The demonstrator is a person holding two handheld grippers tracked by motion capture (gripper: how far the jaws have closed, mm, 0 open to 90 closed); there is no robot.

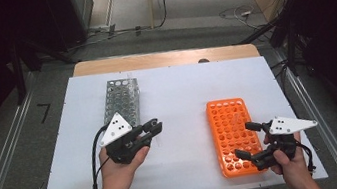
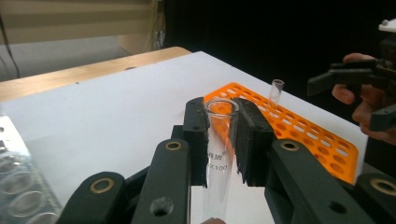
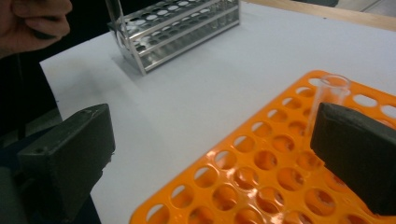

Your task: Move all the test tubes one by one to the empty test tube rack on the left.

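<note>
Lying at upper left of centre in the high view: metal rack point(image 1: 121, 100) on the white surface point(image 1: 177, 98). Gripping a clear test tube point(image 2: 219, 140) below it, left gripper point(image 1: 150, 127) with fingers clamped on the glass, long axis running upright between them. Waiting right of centre, well apart to the right: orange rack point(image 1: 231, 133), one tube point(image 3: 329, 100) already standing in it. Hovering at lower right, right gripper point(image 1: 245, 139), fingers spread wide, holding nothing.
</note>
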